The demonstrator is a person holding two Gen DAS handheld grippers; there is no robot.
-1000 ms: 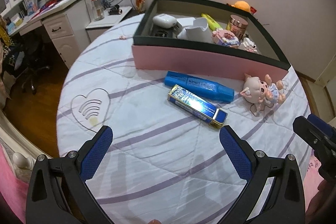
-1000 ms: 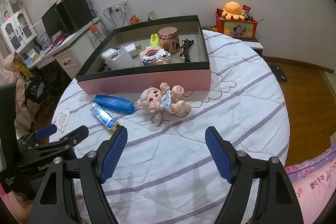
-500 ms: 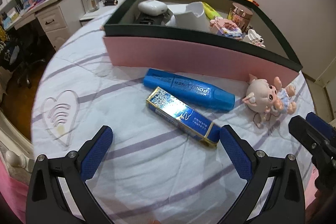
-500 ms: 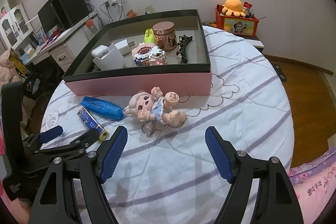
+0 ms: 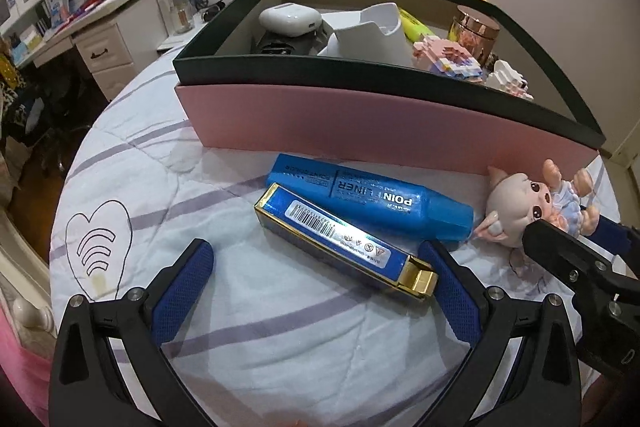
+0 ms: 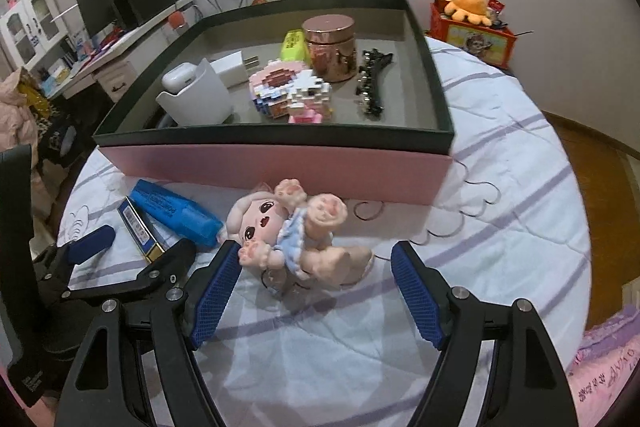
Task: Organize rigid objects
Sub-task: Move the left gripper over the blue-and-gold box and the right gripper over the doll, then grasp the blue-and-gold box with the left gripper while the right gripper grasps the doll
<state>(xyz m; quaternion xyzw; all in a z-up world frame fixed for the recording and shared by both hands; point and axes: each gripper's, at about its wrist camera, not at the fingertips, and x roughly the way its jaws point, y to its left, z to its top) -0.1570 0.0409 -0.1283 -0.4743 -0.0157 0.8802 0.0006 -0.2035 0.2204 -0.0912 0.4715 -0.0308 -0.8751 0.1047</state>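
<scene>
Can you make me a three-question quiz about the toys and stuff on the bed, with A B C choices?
1. Where does the doll lie?
A. inside the box
B. on the bedspread in front of the box
C. on the desk

2. What colour is the marker?
A. blue
B. red
C. green

3. How is the right tool?
A. shut on the doll
B. shut on nothing
C. open

Answers:
1 B: the doll rests on the striped bedspread, in front of the pink wall of the box.
2 A: its whole body is blue, with white print.
3 C: its blue fingers stand wide apart, one either side of the doll.
</scene>
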